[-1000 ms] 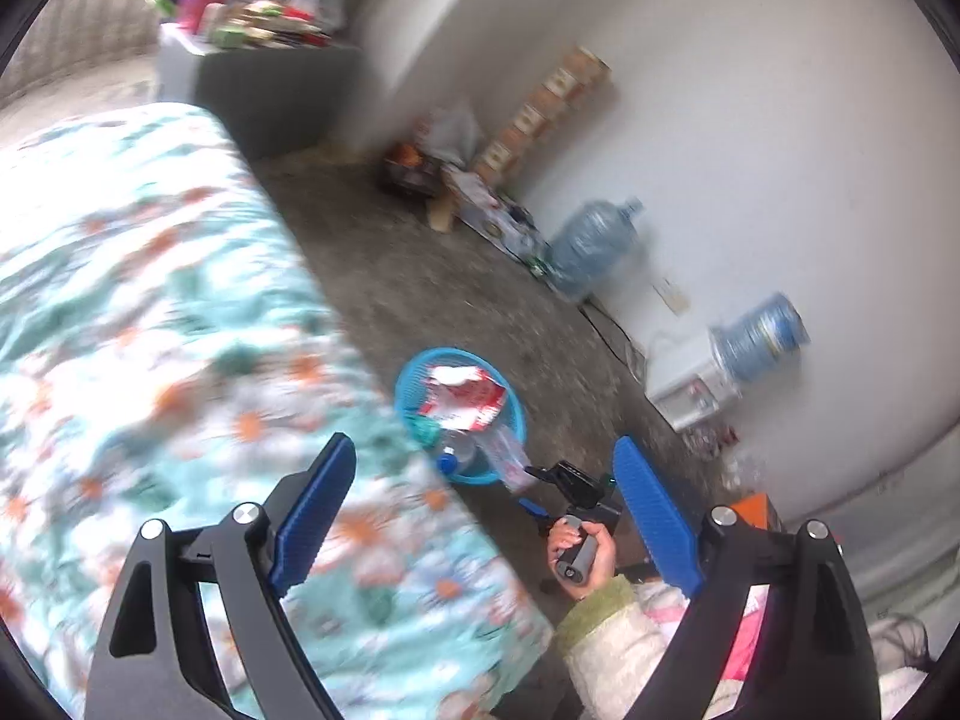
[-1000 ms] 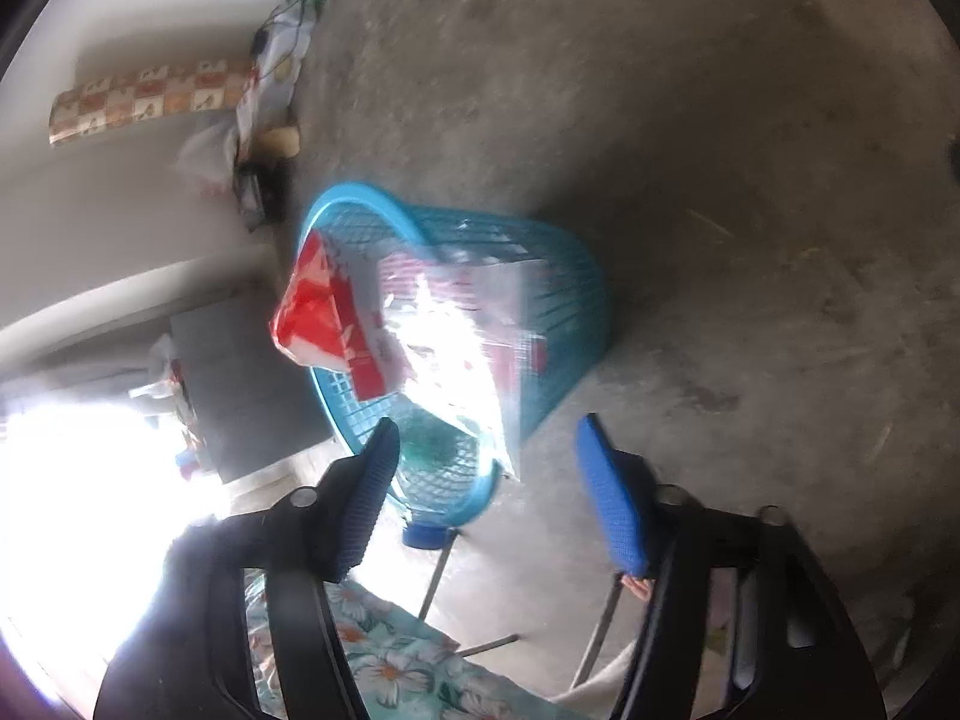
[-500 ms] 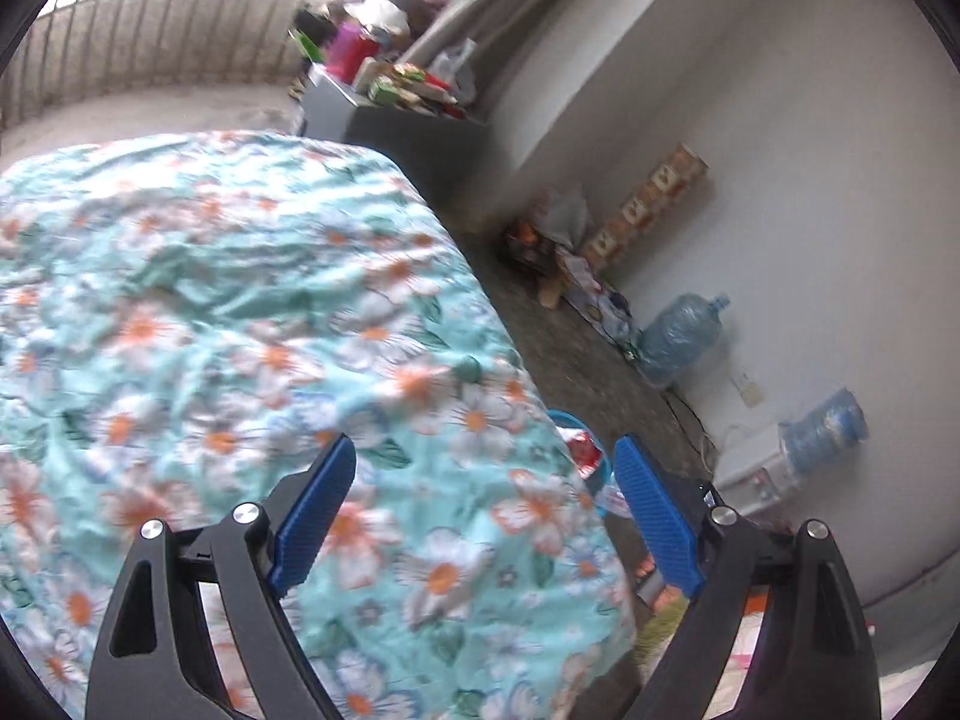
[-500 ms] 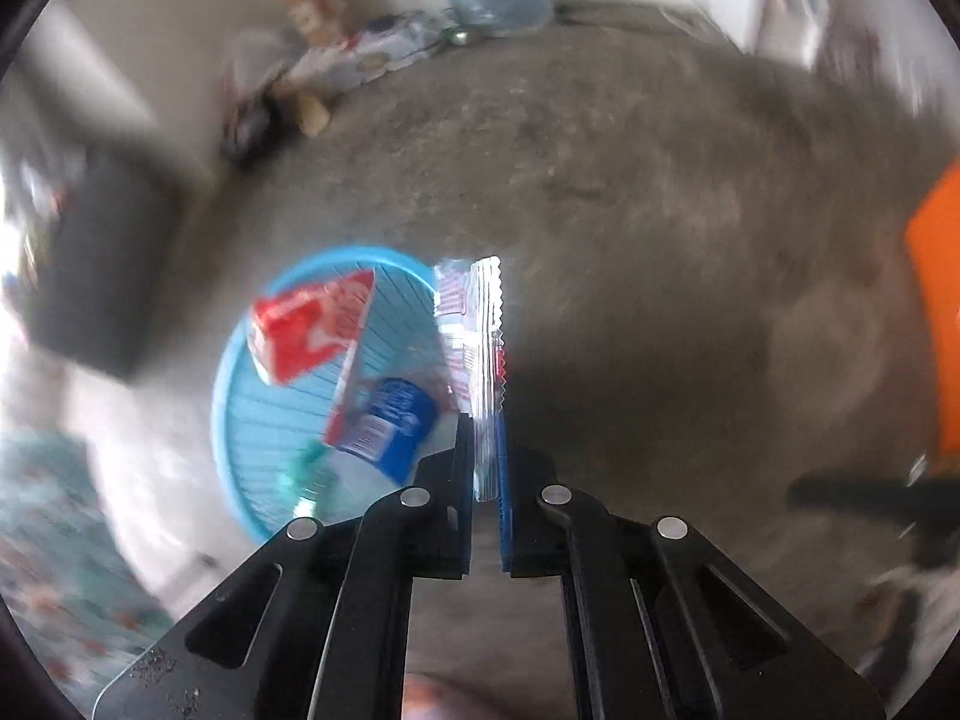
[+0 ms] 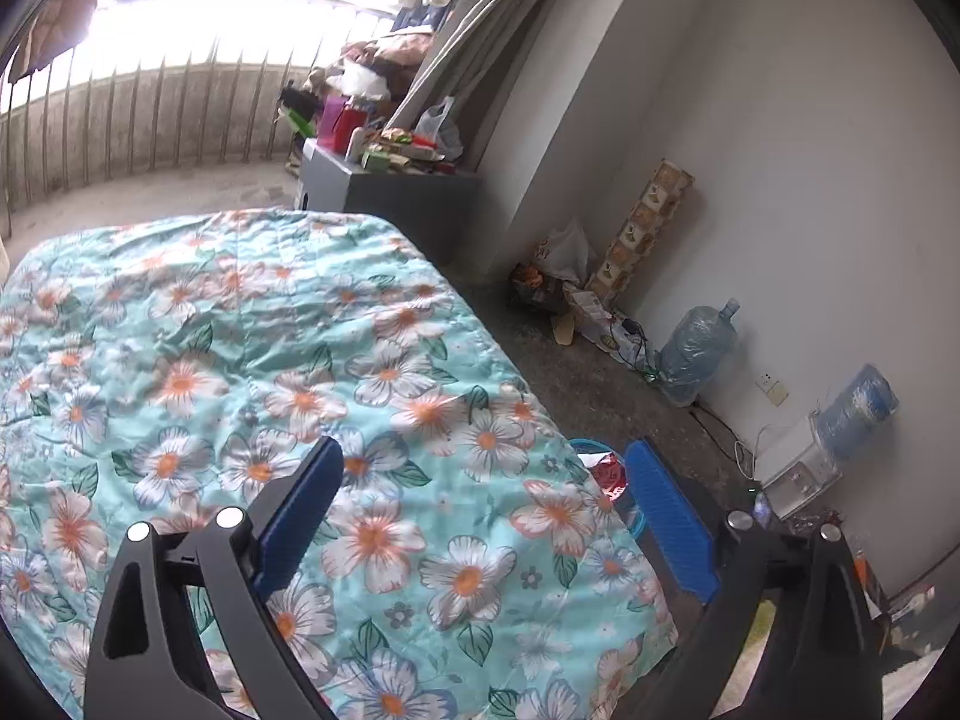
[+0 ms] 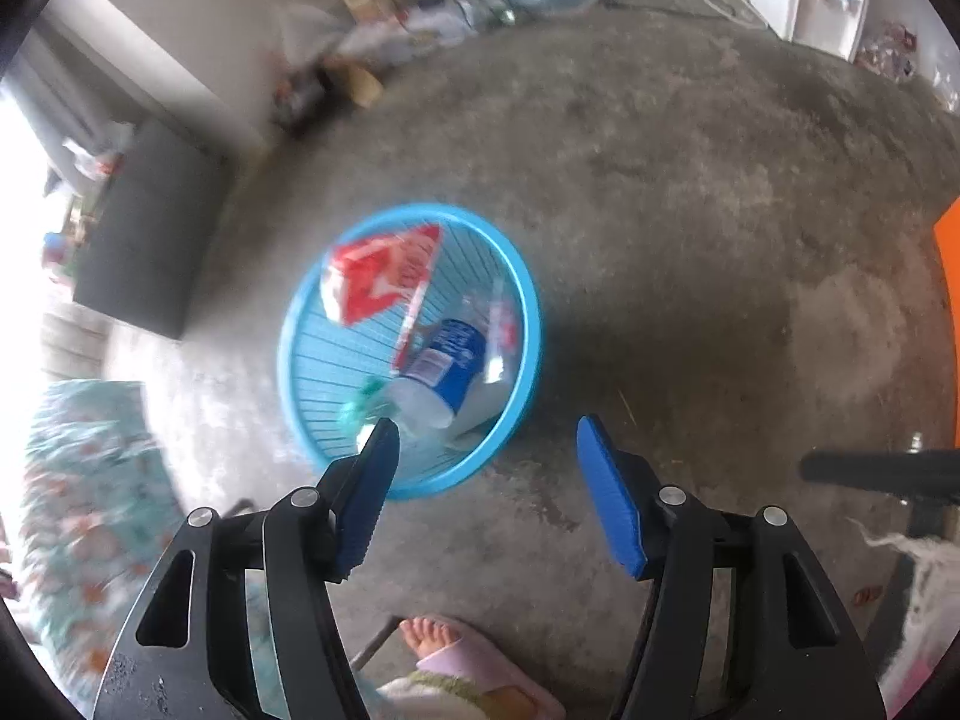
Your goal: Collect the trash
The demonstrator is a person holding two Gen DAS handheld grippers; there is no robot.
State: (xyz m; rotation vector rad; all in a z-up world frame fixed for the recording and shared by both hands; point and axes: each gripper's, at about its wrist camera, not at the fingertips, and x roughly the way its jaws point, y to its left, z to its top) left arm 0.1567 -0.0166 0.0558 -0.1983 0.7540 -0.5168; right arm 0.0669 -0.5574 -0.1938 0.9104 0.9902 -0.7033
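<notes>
A blue plastic basket [image 6: 336, 456] stands on the concrete floor below my right gripper [image 6: 487, 450]. Inside lie a red and white wrapper [image 6: 378, 276], a clear plastic wrapper [image 6: 501, 330] and a bottle with a blue label [image 6: 444, 360]. My right gripper hovers above the basket's near rim, its jaws opening with nothing between them. My left gripper [image 5: 483, 480] is over the floral bed cover [image 5: 240, 348], its jaws opening wide and empty. Past the bed's edge a sliver of the basket [image 5: 585, 444] and the red wrapper [image 5: 609, 474] shows.
A grey cabinet [image 5: 384, 192] piled with items stands beyond the bed. Water jugs [image 5: 696, 354], a dispenser [image 5: 792, 468] and clutter line the wall. A person's slippered foot [image 6: 456, 654] is on the floor below the right gripper. An orange object [image 6: 948, 288] sits at right.
My right gripper let go of the clear wrapper, which now lies in the basket, and rose with its jaws apart. My left gripper swung from the floor and basket up over the bed.
</notes>
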